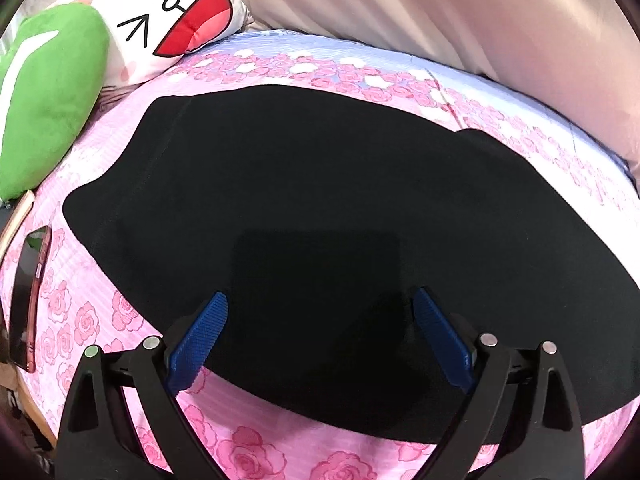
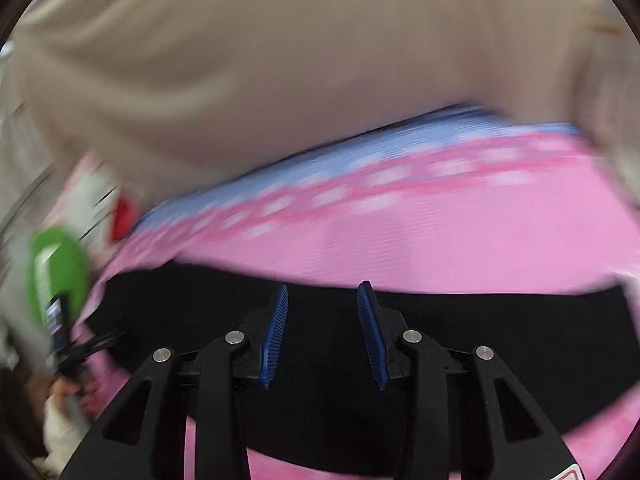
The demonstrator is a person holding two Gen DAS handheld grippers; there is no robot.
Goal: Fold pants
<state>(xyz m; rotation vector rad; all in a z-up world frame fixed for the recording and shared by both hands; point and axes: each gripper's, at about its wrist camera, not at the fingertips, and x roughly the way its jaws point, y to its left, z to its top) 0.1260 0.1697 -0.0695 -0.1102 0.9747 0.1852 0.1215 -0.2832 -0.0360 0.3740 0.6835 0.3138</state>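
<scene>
Black pants (image 1: 312, 200) lie flat in a folded block on a pink rose-print bedsheet (image 1: 80, 320). My left gripper (image 1: 320, 300) is open wide, its blue pads (image 1: 200, 340) spread over the near edge of the pants, holding nothing. In the blurred right wrist view the pants (image 2: 500, 340) show as a black band across the sheet (image 2: 440, 240). My right gripper (image 2: 322, 292) is open with a narrower gap and hovers over the pants, empty. The left gripper and the hand holding it (image 2: 76, 360) show at the far left.
A green plush (image 1: 52, 92) and a white cartoon-face pillow (image 1: 176, 16) lie at the back left. A phone in a pink case (image 1: 28, 296) and a book edge (image 1: 16, 216) lie along the left bed edge. A beige curtain (image 1: 440, 12) hangs behind the bed.
</scene>
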